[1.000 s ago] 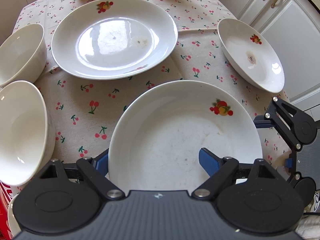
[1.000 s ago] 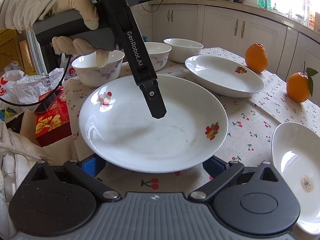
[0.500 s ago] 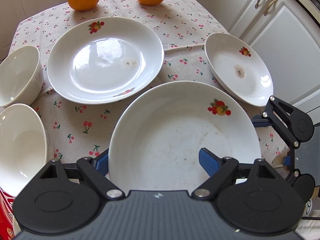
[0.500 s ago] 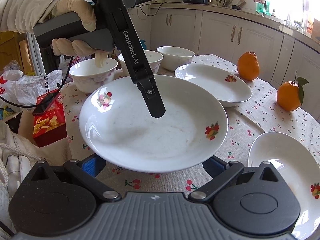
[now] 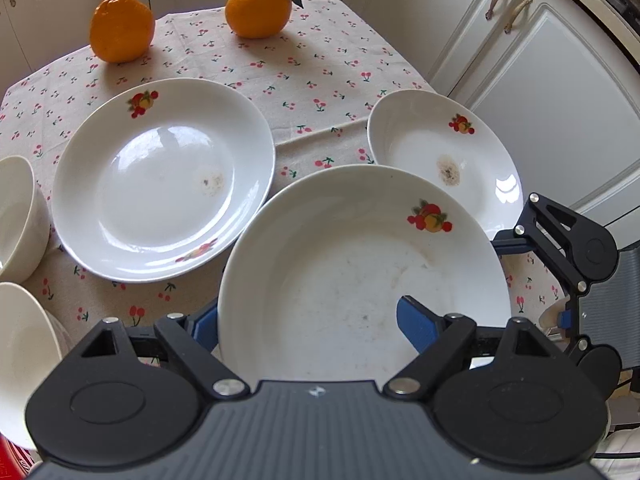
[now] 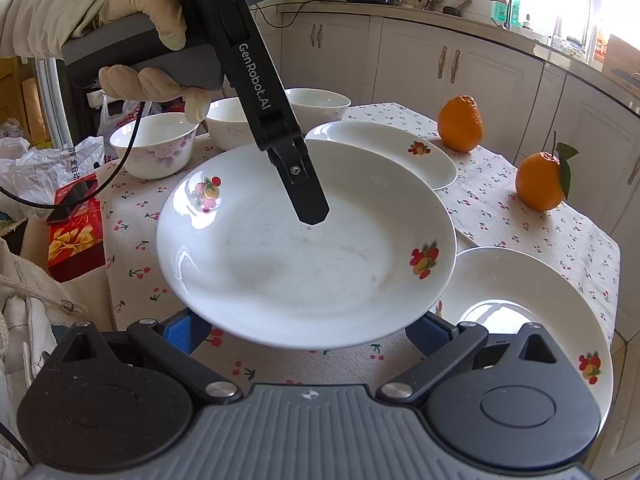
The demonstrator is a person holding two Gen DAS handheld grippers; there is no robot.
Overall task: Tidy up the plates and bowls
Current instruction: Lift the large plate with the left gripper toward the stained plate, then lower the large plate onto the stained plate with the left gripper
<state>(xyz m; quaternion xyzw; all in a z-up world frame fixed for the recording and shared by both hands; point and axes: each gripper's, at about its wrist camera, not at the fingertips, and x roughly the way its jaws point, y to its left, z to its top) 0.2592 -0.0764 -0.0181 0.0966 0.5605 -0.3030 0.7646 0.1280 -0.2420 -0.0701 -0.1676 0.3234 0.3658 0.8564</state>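
Note:
A white plate with fruit prints [image 5: 360,272] hangs tilted above the table. My left gripper [image 5: 310,320] is shut on its near rim: one finger [image 6: 304,192] lies inside the plate and the other is hidden beneath it. Under the plate's other side, my right gripper [image 6: 304,332] stands open, its blue pads [image 6: 182,330] spread wide below the rim. A larger plate [image 5: 160,184] and a smaller stained plate [image 5: 440,152] lie on the cherry-print cloth. Three white bowls [image 6: 154,148] stand at the far left in the right wrist view.
Two oranges [image 5: 120,28] sit at the table's far end. A red box [image 6: 76,236] and plastic bags lie off the table's left side. White cupboards [image 5: 540,80] stand close beyond the right edge. A gloved hand [image 6: 152,40] holds the left gripper.
Both grippers and the held plate have moved up and across the table toward the two lying plates. The oranges have come fully into the left wrist view. The grip is unchanged.

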